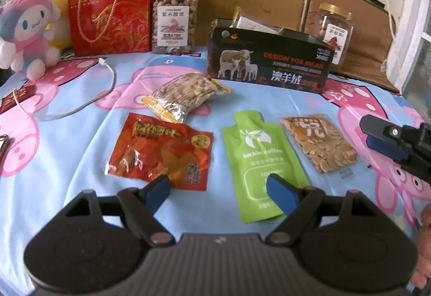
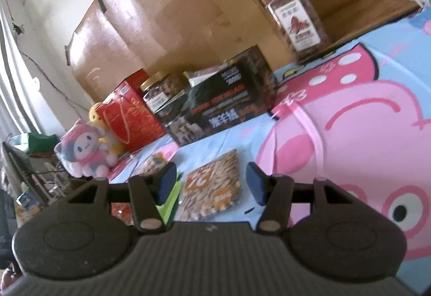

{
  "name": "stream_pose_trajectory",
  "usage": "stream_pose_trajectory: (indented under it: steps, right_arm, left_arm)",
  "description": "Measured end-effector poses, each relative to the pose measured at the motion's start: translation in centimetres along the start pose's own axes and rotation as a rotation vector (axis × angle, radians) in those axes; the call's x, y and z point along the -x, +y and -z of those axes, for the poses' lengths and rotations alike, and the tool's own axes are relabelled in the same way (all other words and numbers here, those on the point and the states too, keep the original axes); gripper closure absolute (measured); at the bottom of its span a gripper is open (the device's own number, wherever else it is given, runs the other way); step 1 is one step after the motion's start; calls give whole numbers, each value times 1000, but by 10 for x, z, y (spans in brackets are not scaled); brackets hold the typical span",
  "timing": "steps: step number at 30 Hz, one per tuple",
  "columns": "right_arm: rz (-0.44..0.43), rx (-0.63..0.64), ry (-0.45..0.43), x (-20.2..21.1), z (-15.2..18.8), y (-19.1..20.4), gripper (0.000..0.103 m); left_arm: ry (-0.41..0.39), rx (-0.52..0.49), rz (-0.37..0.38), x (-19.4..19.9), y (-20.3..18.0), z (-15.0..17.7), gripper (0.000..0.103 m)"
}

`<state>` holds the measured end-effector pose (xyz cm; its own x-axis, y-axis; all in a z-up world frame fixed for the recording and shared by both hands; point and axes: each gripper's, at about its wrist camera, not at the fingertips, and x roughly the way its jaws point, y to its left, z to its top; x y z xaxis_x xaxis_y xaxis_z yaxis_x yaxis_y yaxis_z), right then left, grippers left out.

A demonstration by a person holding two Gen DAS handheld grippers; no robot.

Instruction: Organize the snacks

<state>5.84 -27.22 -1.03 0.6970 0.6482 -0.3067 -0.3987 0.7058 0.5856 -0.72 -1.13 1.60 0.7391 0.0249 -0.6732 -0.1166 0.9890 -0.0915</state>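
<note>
Cartoon-print bedsheet strewn with snacks: both hand-held grippers, left and right, are held spread; seed packet is best pinched at its edge.

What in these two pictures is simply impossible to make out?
- Inside of the black box: left view, hidden by its front wall.
- Second nut jar: right view, label blurred.
- Green pouch: right view, mostly hidden behind a finger.
- Dark object: left view, cut off by the edge.
</note>
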Motion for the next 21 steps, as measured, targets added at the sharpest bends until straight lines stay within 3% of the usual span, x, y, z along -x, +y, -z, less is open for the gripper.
stream_pose_trajectory:
  steps: [11,21]
  right_arm:
    - [98,136,-101,5,8,18,39]
    - [169,201,-59,-3,13,29,38]
  left_arm:
    - [-68,18,67,22,27,21,23]
    - [-98,18,113,38,29,41,22]
